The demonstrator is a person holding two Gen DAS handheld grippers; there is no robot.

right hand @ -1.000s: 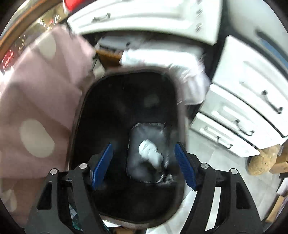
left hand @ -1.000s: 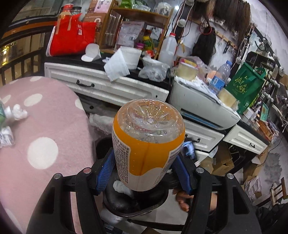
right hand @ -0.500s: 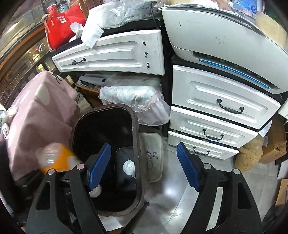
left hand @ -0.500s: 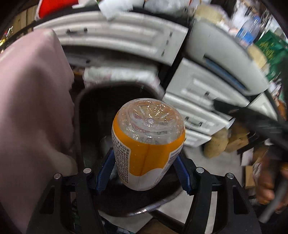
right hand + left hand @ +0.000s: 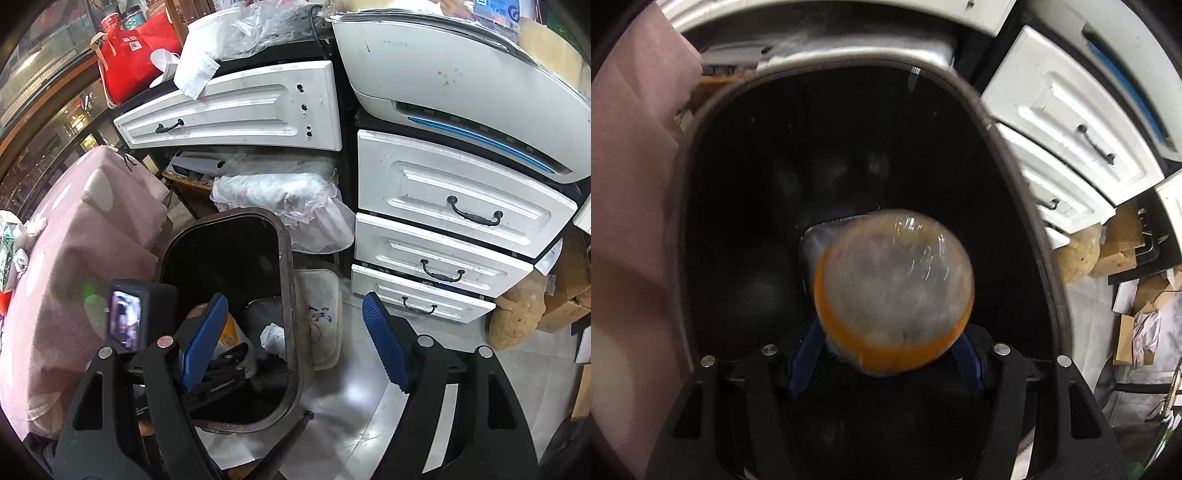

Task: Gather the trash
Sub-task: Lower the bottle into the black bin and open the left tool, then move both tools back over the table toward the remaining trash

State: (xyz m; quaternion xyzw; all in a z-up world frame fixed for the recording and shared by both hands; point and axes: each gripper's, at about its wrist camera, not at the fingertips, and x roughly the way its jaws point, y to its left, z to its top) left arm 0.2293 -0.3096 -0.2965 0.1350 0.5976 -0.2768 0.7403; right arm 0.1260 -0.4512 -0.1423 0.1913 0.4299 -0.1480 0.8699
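We saw a clear plastic bottle (image 5: pixel 894 295) with an orange label, blurred, base toward us, clamped between the blue fingers (image 5: pixel 803 363) of the left gripper (image 5: pixel 886 365). It hung inside the mouth of a black trash bin (image 5: pixel 1045 258). The right gripper (image 5: pixel 295 343) hovered beside the bin's rim, fingers apart and holding nothing. Pink dotted cloth (image 5: pixel 74 236) lay left, white drawers (image 5: pixel 461 199) right.

A white three-drawer cabinet with dark metal handles (image 5: pixel 454 236) is set on a glossy grey tiled floor (image 5: pixel 354 417). Left of the cabinet, a pink cloth with pale dots (image 5: pixel 74 258) is draped over furniture; above it, a grey-white printer (image 5: pixel 461 74) is placed.
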